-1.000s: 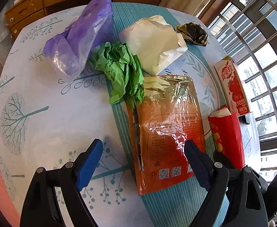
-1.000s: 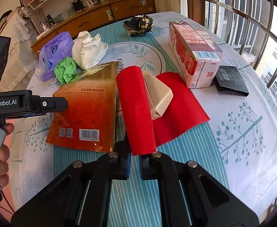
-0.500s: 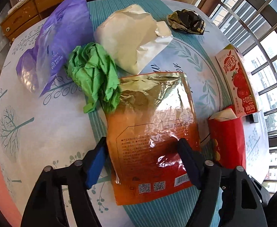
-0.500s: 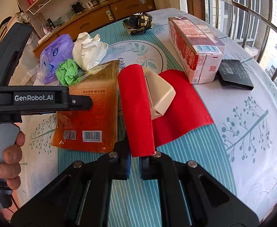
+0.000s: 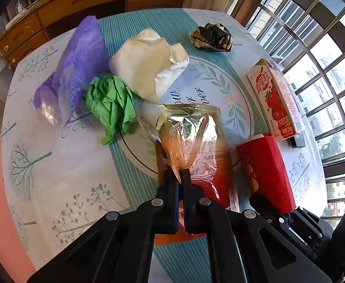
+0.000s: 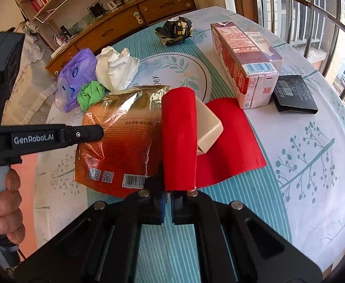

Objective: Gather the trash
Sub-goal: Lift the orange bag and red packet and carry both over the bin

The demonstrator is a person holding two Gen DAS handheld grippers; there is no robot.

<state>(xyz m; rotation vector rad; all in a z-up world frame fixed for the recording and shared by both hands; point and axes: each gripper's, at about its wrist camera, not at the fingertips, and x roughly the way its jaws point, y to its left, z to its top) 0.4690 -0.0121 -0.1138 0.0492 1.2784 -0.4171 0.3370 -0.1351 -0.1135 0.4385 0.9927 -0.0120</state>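
The table (image 5: 54, 188), round and under a printed cloth, carries all the trash; no bin or bag for collecting shows in either view, so nothing reads as disposed of yet. Untouched: juice carton (image 6: 243, 63), purple plastic bag (image 5: 75, 70), white crumpled paper (image 5: 148, 66), green crumpled paper (image 5: 111, 103), dark foil wrapper (image 5: 211, 38) and a small black box (image 6: 294, 93).

In hand: the orange foil pouch (image 5: 196, 141), its middle gathered into a raised fold by the left gripper (image 5: 180, 176), and the red paper envelope (image 6: 179, 139), its rolled edge clamped in the fully closed right gripper (image 6: 168, 194).

Compared with a second ago, the left gripper's jaws, then wide astride the flat pouch, have just been closing and now pinch it; the right gripper's hold is unchanged.
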